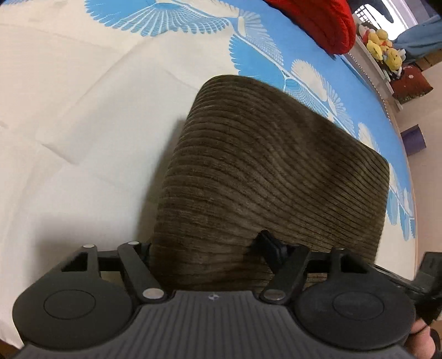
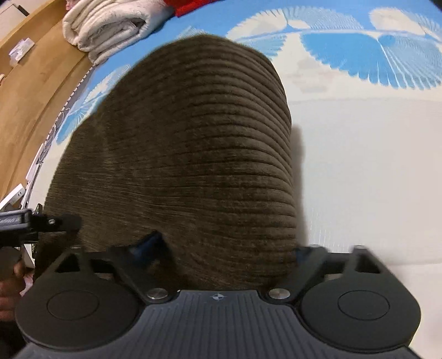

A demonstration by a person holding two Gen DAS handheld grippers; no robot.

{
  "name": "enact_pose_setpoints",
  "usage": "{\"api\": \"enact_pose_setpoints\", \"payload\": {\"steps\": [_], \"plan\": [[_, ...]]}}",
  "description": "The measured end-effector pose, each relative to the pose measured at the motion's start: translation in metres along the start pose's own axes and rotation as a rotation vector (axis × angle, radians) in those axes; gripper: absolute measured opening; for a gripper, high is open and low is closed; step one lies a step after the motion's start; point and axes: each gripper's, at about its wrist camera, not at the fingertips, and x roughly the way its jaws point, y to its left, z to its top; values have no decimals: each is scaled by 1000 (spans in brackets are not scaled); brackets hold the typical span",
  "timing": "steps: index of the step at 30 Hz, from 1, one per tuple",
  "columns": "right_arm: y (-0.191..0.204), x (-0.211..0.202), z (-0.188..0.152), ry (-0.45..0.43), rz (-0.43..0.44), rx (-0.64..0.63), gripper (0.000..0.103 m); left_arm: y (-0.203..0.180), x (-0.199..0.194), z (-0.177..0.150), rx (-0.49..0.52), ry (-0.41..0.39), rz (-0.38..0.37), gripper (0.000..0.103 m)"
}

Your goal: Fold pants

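Observation:
The brown corduroy pants (image 1: pixel 270 165) lie folded on the bed, and their near edge is lifted into both grippers. My left gripper (image 1: pixel 207 248) is shut on the pants' near edge; one fingertip (image 1: pixel 266 239) pokes out of the cloth, the other is hidden. In the right wrist view the same pants (image 2: pixel 193 154) fill the middle. My right gripper (image 2: pixel 223 248) is shut on their near edge, with one blue-tinted fingertip (image 2: pixel 150 240) showing. The left gripper's body shows at the left edge of the right wrist view (image 2: pixel 27 221).
The bed cover (image 1: pixel 69 124) is cream with a blue feather print. A red bundle (image 1: pixel 320 22) lies at the far end. A rolled white blanket (image 2: pixel 110 24) sits at the bed's edge. Plush toys (image 1: pixel 384 47) stand on a shelf. Wooden floor (image 2: pixel 33 91) lies beside the bed.

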Motion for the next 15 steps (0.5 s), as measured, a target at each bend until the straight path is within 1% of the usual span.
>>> {"api": "enact_pose_setpoints", "payload": {"steps": [1, 2, 3, 4, 6, 9, 11, 12, 15], "plan": [[1, -4, 2, -12, 15, -1, 59, -7, 0, 0, 23, -3, 5, 66], [3, -11, 2, -24, 29, 1, 49, -12, 0, 1, 31, -7, 2, 64], [3, -16, 5, -35, 44, 2, 44, -15, 0, 1, 19, -10, -14, 60], [2, -23, 6, -45, 57, 1, 43, -19, 1, 0, 8, -13, -37, 54], [-3, -39, 10, -67, 59, -7, 41, -37, 6, 1, 19, -16, -90, 50], [-23, -65, 22, -74, 28, 15, 40, -77, 29, 2, 75, 22, -127, 49], [-47, -83, 34, -41, -6, 39, 40, -102, 48, 0, 100, 55, -156, 49], [-61, -84, 38, -22, -29, 45, 40, -117, 58, -2, 122, 67, -172, 49], [-109, -95, 48, 28, -102, 77, 41, -158, 80, -11, 211, 81, -202, 51]]}}
